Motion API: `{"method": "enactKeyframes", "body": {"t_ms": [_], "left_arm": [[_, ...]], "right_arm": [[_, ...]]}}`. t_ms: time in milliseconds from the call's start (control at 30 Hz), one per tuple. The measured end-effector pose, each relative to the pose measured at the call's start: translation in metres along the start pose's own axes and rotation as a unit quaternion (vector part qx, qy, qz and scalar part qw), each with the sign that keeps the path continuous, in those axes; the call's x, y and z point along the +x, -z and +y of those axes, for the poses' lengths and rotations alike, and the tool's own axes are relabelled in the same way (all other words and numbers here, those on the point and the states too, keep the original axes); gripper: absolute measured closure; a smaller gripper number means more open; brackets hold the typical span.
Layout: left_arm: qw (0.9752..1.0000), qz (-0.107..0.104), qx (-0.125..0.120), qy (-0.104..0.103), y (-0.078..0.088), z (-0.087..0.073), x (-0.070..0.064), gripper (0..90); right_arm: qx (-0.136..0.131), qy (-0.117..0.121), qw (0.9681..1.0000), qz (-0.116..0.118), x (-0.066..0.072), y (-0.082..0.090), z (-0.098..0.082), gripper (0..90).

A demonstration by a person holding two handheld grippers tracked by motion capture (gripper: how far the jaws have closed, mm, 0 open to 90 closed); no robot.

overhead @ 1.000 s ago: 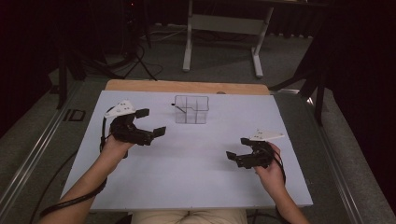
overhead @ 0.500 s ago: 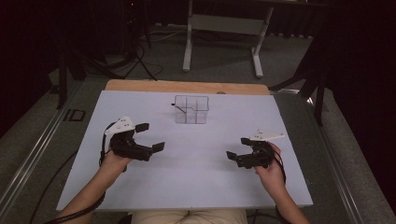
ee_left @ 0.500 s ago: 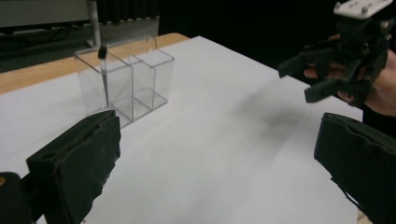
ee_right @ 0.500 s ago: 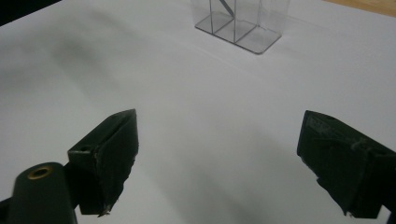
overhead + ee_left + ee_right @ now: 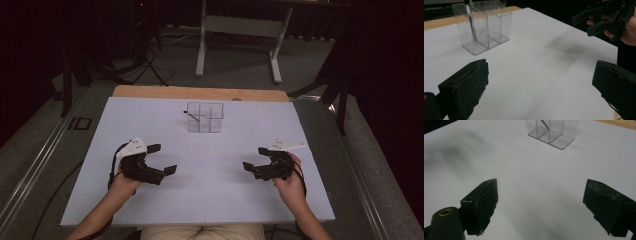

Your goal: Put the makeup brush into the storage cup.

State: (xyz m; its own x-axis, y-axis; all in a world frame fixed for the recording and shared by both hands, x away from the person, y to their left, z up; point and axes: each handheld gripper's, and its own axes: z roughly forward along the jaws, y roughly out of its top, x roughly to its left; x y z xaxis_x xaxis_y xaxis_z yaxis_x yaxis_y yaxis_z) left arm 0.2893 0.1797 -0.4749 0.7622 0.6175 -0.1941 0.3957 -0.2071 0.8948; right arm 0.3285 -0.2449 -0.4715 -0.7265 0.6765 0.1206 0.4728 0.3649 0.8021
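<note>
Both grippers rest low over the white table with jaws spread wide and nothing between them: the left gripper at the near left, the right gripper at the near right. The clear organizer, split into 3 compartments, stands well apart at the far middle, with a thin pen leaning in its left compartment. The light box would likely tip or slide if a jaw knocks its wall while reaching for the pen, and the slim pen could slip from a loose pinch.
</note>
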Motion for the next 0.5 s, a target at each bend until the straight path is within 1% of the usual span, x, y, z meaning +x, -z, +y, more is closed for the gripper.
{"method": "enactKeyframes", "body": {"t_ms": [100, 167, 200, 367, 433, 500], "left_arm": [[1.0, -0.002, 0.005, -0.001, -0.001, -0.006, 0.0, 1.4], [0.9999, 0.003, 0.004, -0.009, -0.002, -0.011, -0.001, 1.4], [0.9999, 0.006, 0.01, -0.01, -0.002, -0.013, -0.001, 1.4], [0.9998, 0.001, 0.02, -0.003, -0.005, -0.024, 0.001, 1.4], [0.9997, 0.005, 0.024, -0.003, -0.005, -0.026, 0.002, 1.4], [0.9998, 0.005, 0.019, 0.003, -0.004, -0.03, 0.003, 1.4]], "right_arm": [[0.001, 0.0, 1.0, 0.0, 0.0, 0.0, 0.0, 12.8], [0.001, 0.0, 1.0, 0.0, 0.0, 0.0, 0.0, 12.8], [0.002, 0.0, 1.0, 0.0, 0.0, 0.0, 0.0, 12.8], [0.003, 0.0, 1.0, 0.001, 0.0, -0.001, 0.0, 12.8], [0.003, -0.001, 1.0, 0.001, 0.0, -0.001, 0.0, 12.8], [0.003, -0.001, 1.0, 0.0, 0.0, -0.001, 0.0, 12.8]]}}
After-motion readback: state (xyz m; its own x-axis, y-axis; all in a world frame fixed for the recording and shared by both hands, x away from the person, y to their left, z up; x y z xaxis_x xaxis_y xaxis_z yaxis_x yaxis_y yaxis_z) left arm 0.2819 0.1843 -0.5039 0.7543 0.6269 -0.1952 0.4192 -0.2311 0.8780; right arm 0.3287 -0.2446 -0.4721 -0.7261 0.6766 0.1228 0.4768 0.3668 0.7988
